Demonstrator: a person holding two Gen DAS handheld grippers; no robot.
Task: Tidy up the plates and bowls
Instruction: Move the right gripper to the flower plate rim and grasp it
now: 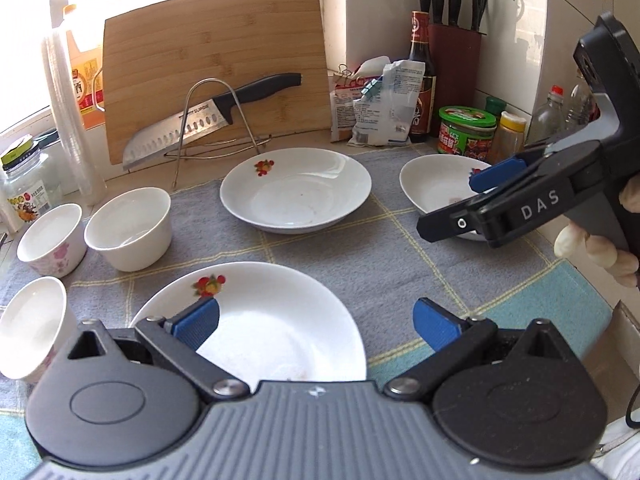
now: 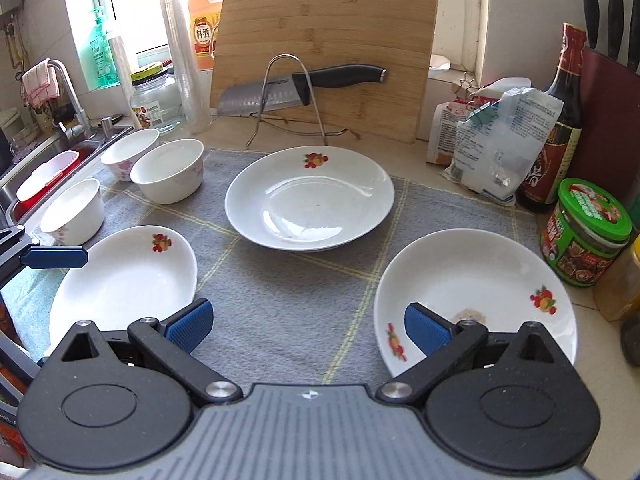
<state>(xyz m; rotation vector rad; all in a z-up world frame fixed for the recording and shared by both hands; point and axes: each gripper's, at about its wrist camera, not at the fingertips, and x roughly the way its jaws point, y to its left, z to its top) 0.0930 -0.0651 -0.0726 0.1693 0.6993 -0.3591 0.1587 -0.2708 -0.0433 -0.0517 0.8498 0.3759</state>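
Three white plates with fruit prints lie on a grey checked cloth [image 2: 288, 300]: a middle plate [image 2: 310, 198] [image 1: 296, 190], a left plate [image 2: 124, 280] [image 1: 260, 320] and a right plate [image 2: 476, 296] [image 1: 436, 184]. Three white bowls [image 2: 168, 176] [image 2: 130, 152] [image 2: 74, 210] stand at the left, upright and apart. My left gripper [image 1: 316, 322] hovers open over the left plate's near side. My right gripper [image 2: 308, 326] is open too, its right finger above the right plate's near rim. Neither holds anything.
A bamboo cutting board [image 2: 328, 40] leans at the back behind a wire rack holding a knife [image 2: 304, 86]. Bags, a sauce bottle [image 2: 560, 120], jars [image 2: 584, 232] and a knife block [image 1: 454, 56] crowd the right. A sink [image 2: 48, 172] lies left.
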